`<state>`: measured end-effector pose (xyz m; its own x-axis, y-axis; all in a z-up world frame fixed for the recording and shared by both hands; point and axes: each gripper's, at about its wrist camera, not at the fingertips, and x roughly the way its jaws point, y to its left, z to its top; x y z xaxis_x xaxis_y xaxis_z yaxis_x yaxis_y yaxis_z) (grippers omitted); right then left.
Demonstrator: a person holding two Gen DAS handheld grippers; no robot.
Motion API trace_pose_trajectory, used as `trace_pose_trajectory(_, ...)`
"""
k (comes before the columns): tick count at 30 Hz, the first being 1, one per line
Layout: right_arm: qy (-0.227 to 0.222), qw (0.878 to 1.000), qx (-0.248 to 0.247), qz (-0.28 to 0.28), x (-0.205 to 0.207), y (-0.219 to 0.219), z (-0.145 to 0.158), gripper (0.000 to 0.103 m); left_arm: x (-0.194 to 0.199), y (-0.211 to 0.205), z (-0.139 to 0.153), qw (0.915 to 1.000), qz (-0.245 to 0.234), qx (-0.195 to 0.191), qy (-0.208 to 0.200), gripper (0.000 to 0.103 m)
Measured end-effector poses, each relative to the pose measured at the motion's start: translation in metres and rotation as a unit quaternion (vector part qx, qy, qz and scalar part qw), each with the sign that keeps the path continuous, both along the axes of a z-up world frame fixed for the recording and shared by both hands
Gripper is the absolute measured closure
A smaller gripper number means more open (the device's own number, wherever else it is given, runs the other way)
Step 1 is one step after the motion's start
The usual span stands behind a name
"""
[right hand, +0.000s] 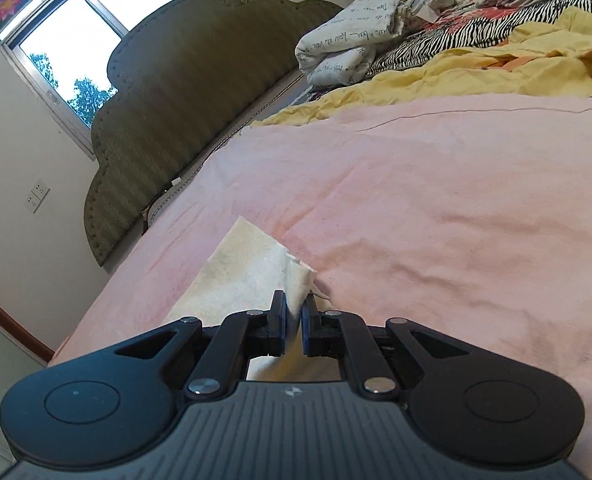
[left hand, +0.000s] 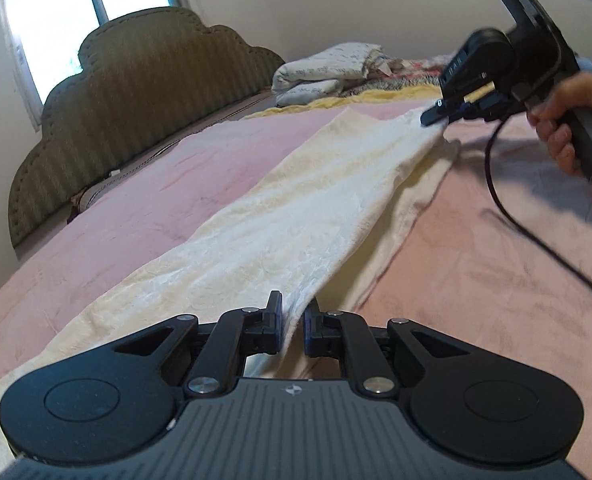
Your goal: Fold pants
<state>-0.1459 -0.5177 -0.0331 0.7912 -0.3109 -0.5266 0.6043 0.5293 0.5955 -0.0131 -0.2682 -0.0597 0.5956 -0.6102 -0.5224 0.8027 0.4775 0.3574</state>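
Observation:
Cream-white pants (left hand: 296, 200) lie stretched in a long band across the pink bedspread (left hand: 156, 184). My left gripper (left hand: 293, 320) is shut on the near end of the cloth, which rises between its pads. At the far end, the right gripper (left hand: 436, 114) pinches the other end of the pants, lifting that edge slightly off the bed; a hand (left hand: 568, 124) holds its handle. In the right wrist view, the right gripper (right hand: 294, 316) is shut on a folded corner of the pants (right hand: 252, 272), which sticks up past the fingertips.
A green padded headboard (left hand: 136, 112) stands at the left, under a window (left hand: 80, 12). Piled bedding, a white printed bundle (right hand: 356, 40), zebra-striped cloth (right hand: 476, 36) and a yellow sheet (right hand: 476, 76), lies at the bed's far end. A black cable (left hand: 508, 208) hangs from the right gripper.

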Motion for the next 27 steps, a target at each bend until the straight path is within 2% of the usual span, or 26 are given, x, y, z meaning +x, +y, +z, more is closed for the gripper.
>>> trace_pose_trajectory(3,0.039,0.999,-0.01,0.017,0.002,-0.001,-0.007,0.096,0.0,-0.002,-0.008,0.9999,-0.002,0.016,-0.006,0.087)
trace_pose_trajectory(4,0.049,0.998,-0.013,0.026,0.004,-0.001,-0.01,0.096,0.0,-0.002,-0.006,0.9998,-0.003,0.018,-0.008,0.081)
trace_pose_trajectory(6,0.059,0.997,-0.025,0.033,0.004,0.0,-0.006,0.094,-0.001,0.001,-0.002,0.9998,-0.009,0.017,-0.003,0.078)
trace_pose_trajectory(7,0.068,0.996,-0.033,0.037,0.006,0.002,0.0,0.088,-0.001,0.003,0.002,0.9998,-0.011,0.015,0.004,0.075)
trace_pose_trajectory(8,0.081,0.995,-0.045,0.033,0.006,0.003,0.005,0.073,0.0,0.006,0.006,0.9998,-0.013,0.009,0.015,0.069)
trace_pose_trajectory(9,0.1,0.993,-0.064,0.018,0.005,0.006,0.01,0.063,0.0,0.01,0.012,0.9992,-0.019,-0.003,0.036,0.064)
trace_pose_trajectory(10,0.12,0.987,-0.102,-0.014,0.002,0.01,0.018,0.048,0.002,0.014,0.018,0.9977,-0.026,-0.02,0.059,0.057)
trace_pose_trajectory(12,0.134,0.974,-0.169,-0.061,-0.001,0.022,0.033,0.046,0.008,0.02,0.031,0.9924,-0.036,-0.059,0.102,0.049)
trace_pose_trajectory(13,0.132,0.971,-0.194,-0.056,0.004,0.028,0.039,0.046,0.011,0.021,0.038,0.9898,-0.033,-0.079,0.114,0.043)
trace_pose_trajectory(15,0.125,0.969,-0.214,0.016,0.026,0.045,0.046,0.046,0.018,0.02,0.045,0.9892,-0.01,-0.101,0.106,0.032)
trace_pose_trajectory(17,0.134,0.959,-0.223,0.112,0.057,0.067,0.043,0.046,0.024,0.016,0.043,0.9922,0.029,-0.095,0.076,0.028)
trace_pose_trajectory(19,0.16,0.937,-0.238,0.201,0.086,0.094,0.033,0.046,0.035,0.012,0.037,0.9935,0.073,-0.07,0.052,0.028)
trace_pose_trajectory(21,0.202,0.912,-0.257,0.248,0.103,0.116,0.017,0.046,0.046,0.015,0.031,0.9921,0.099,-0.052,0.058,0.029)
trace_pose_trajectory(22,0.217,0.904,-0.258,0.262,0.105,0.122,0.01,0.046,0.05,0.02,0.029,0.9909,0.107,-0.048,0.067,0.028)
trace_pose_trajectory(23,0.221,0.902,-0.258,0.267,0.103,0.126,0.005,0.045,0.054,0.023,0.028,0.9895,0.115,-0.046,0.075,0.029)
trace_pose_trajectory(24,0.217,0.904,-0.253,0.266,0.097,0.126,0.005,0.043,0.057,0.027,0.027,0.9881,0.122,-0.046,0.081,0.029)
trace_pose_trajectory(27,0.201,0.924,-0.198,0.259,0.082,0.112,0.014,0.04,0.065,0.03,0.03,0.9856,0.135,-0.057,0.085,0.028)
